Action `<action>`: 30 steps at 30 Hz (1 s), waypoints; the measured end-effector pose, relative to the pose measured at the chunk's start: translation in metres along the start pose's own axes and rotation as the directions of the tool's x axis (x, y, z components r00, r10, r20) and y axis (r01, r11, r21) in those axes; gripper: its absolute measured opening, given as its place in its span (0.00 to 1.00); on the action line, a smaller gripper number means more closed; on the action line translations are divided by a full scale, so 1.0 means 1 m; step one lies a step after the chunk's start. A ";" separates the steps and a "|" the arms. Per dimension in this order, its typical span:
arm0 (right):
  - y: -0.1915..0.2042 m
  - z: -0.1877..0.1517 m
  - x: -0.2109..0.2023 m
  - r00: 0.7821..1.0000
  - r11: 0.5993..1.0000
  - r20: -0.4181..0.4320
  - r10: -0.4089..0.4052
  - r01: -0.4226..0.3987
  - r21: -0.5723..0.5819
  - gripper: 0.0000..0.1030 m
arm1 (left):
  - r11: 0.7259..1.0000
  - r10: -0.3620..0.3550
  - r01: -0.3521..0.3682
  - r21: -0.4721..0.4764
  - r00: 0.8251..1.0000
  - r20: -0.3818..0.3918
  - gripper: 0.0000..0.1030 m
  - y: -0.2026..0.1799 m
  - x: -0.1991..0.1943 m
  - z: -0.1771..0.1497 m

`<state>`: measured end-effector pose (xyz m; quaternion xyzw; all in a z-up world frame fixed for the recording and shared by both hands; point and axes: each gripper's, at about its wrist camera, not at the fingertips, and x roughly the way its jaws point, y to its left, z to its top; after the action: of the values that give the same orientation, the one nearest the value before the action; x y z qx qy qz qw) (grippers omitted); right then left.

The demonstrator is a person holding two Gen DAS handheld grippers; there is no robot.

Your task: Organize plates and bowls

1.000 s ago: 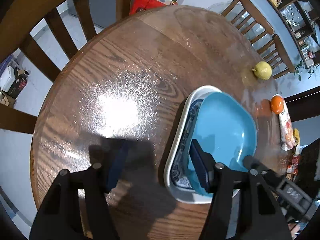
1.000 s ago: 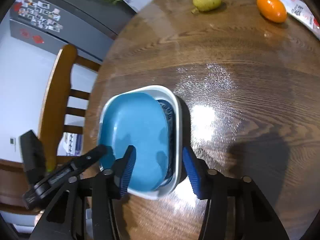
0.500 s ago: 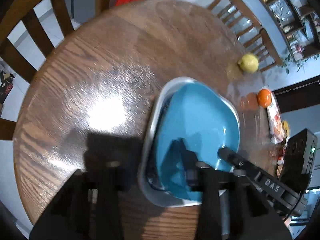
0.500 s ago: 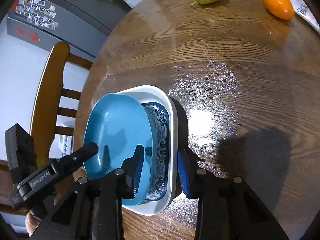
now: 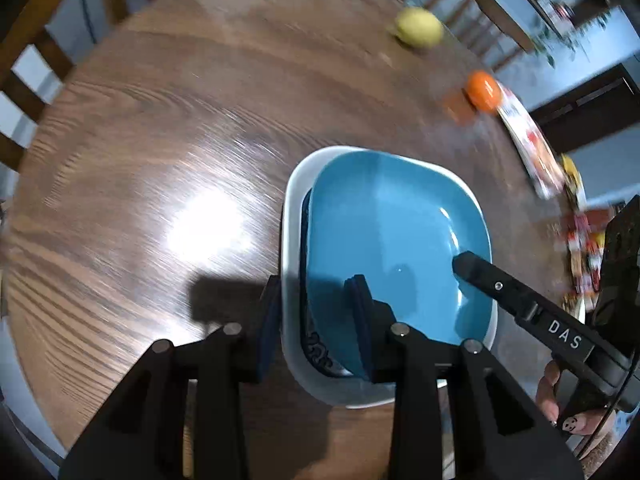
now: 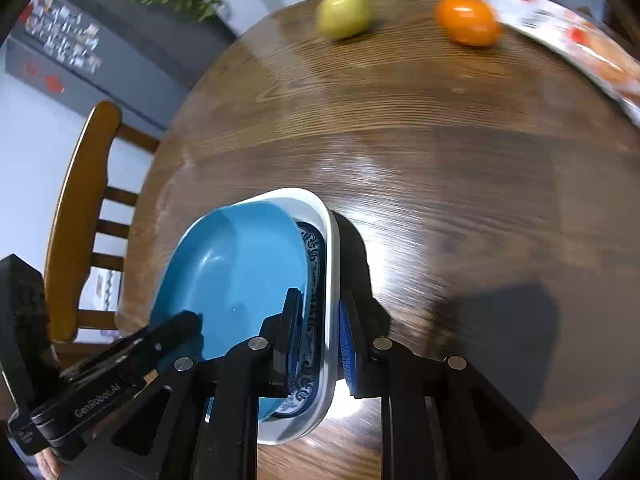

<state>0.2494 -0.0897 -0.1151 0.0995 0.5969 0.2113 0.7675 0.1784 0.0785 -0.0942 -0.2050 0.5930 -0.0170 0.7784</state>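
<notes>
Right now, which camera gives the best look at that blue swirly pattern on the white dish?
The right wrist view. There the white dish shows a long strip of its blue pattern beside the blue plate, running down between the gripper's fingers. In the left wrist view the plate covers nearly everything; only a small patch of pattern peeks out near the bottom.

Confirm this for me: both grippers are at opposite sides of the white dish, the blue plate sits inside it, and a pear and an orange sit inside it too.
One thing is wrong: the pear and orange sit on the table, far from the white dish, as the right wrist view shows. The blue plate does sit inside it, with the left gripper and right gripper at opposite sides.
</notes>
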 end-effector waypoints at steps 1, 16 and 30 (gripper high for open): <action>-0.008 -0.005 -0.005 1.000 1.000 0.007 -0.016 0.016 0.006 0.19 | 1.000 0.001 0.000 0.025 1.000 -0.004 0.31 -0.010 0.003 -0.005; -0.119 -0.065 -0.058 0.994 0.976 0.083 -0.068 0.049 0.212 0.20 | 0.980 -0.038 0.053 0.192 0.996 -0.082 0.30 -0.086 0.047 -0.032; -0.126 -0.084 -0.096 0.985 0.965 0.172 0.032 -0.075 0.253 0.69 | 0.984 -0.045 0.036 0.173 0.998 0.048 0.72 -0.081 -0.014 -0.047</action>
<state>0.1757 -0.2529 -0.1047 0.2321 0.5502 0.1434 0.7892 0.1487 -0.0062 -0.0641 -0.1497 0.5649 -0.0786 0.8077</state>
